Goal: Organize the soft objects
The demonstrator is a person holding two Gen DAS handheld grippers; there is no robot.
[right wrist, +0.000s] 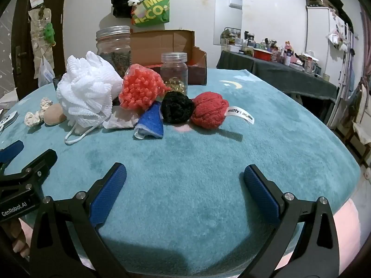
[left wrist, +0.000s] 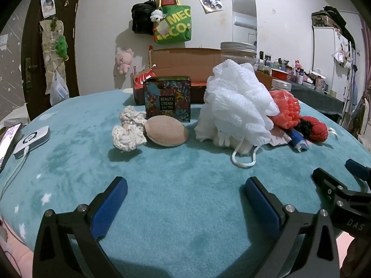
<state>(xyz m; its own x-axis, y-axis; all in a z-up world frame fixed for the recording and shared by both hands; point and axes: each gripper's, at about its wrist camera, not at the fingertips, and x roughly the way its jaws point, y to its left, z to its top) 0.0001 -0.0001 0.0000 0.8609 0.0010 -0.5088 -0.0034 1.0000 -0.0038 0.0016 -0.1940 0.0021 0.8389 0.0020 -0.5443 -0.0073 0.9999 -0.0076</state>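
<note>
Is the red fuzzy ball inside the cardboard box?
No, the red fuzzy ball lies on the teal blanket, in front of the cardboard box.

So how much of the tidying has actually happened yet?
Nothing looks sorted yet. The white bath pouf, coral mesh bundle, black scrunchie and red plush ball lie heaped on the teal blanket. Nothing is in hand: the left gripper and right gripper are open and empty. All the organizing remains.

Black tool [right wrist: 185, 185], blue pads [right wrist: 109, 194], silver screws
</note>
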